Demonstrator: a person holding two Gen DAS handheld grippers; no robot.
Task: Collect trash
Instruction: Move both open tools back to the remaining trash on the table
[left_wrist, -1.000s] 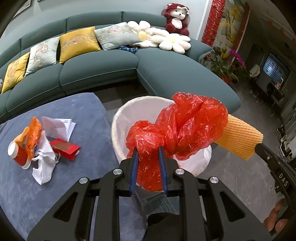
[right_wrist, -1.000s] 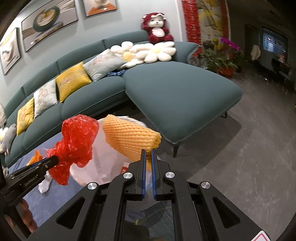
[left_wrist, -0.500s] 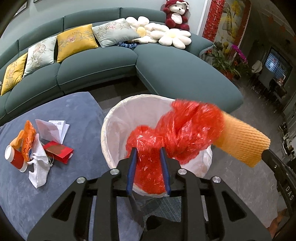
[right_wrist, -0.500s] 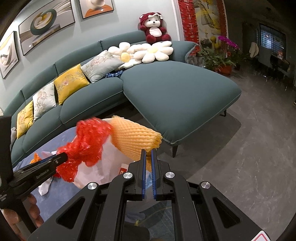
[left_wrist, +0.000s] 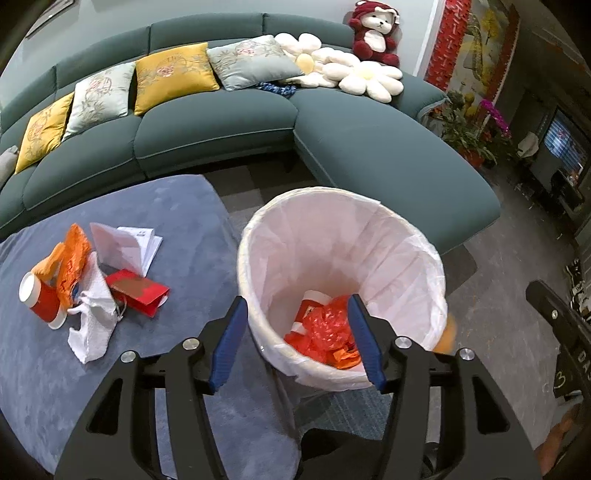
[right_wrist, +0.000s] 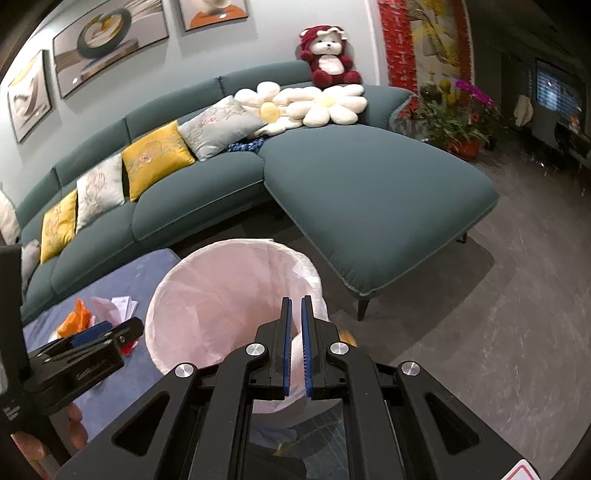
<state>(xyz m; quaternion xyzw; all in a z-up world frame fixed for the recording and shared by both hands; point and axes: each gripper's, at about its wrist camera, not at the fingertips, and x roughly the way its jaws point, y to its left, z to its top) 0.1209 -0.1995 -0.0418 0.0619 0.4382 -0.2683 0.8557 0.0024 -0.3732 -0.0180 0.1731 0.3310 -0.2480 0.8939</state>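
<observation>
Red bag (left_wrist: 325, 328) inside bin (left_wrist: 406, 236), left claw (left_wrist: 295, 339) spread wide over rim

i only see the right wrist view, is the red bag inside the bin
Observer: Yes, the left wrist view shows the red bag lying at the bottom of the bin.
Operator: is the left gripper holding anything
Observer: No, the left gripper is wide open over the bin's near rim, holding nothing.
Operator: any trash i can't see
Observer: A red cup with a white rim sits beside a white cloth.
</observation>
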